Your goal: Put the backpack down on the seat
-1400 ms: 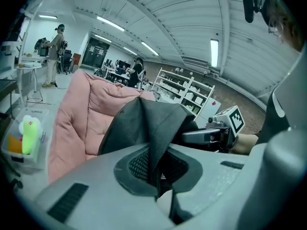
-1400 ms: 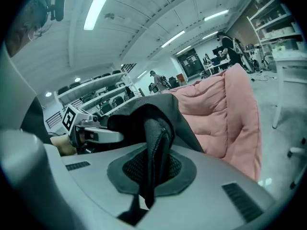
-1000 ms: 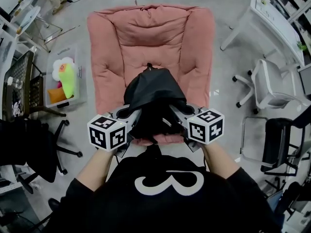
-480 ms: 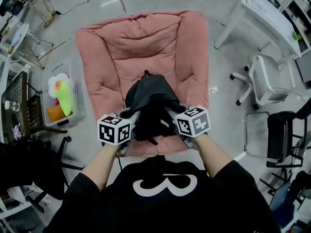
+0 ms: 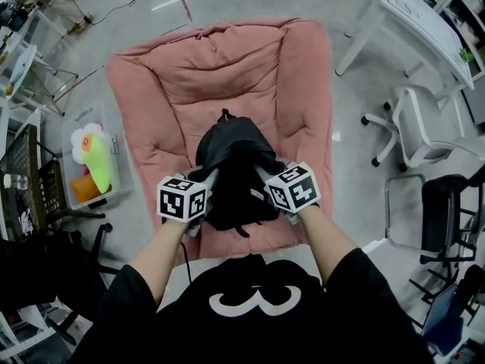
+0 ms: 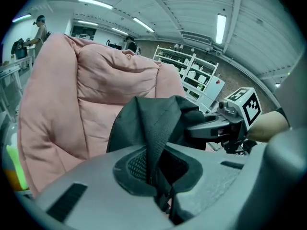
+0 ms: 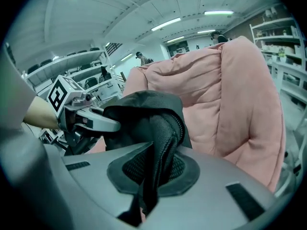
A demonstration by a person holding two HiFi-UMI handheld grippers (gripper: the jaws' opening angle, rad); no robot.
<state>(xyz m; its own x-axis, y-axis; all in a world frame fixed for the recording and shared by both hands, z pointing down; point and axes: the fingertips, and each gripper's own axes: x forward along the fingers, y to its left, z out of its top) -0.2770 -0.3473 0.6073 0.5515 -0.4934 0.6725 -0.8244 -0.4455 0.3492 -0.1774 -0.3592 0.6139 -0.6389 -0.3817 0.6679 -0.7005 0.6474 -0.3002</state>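
Note:
A black backpack [image 5: 233, 158] hangs over the front part of a big pink cushioned seat [image 5: 220, 67]. My left gripper [image 5: 210, 182] is shut on the backpack's left side, black strap fabric [image 6: 154, 143] pinched between its jaws. My right gripper [image 5: 262, 177] is shut on the right side, clamping mesh strap fabric [image 7: 160, 147]. Whether the backpack's bottom touches the cushion I cannot tell. In the left gripper view the right gripper [image 6: 211, 128] shows across the backpack [image 6: 144, 119]; in the right gripper view the left gripper [image 7: 91, 121] shows beside the backpack [image 7: 139, 111], with the seat [image 7: 230, 95] behind.
A clear bin with bright plush toys [image 5: 92, 161] stands left of the seat. A dark chair [image 5: 30, 173] is further left. At the right are a white desk [image 5: 413, 21], a white office chair [image 5: 420, 131] and a black chair [image 5: 447, 218]. Grey floor surrounds the seat.
Both grippers with the backpack have moved forward, further over the seat cushion, and drawn a little closer together. Both grips stayed shut.

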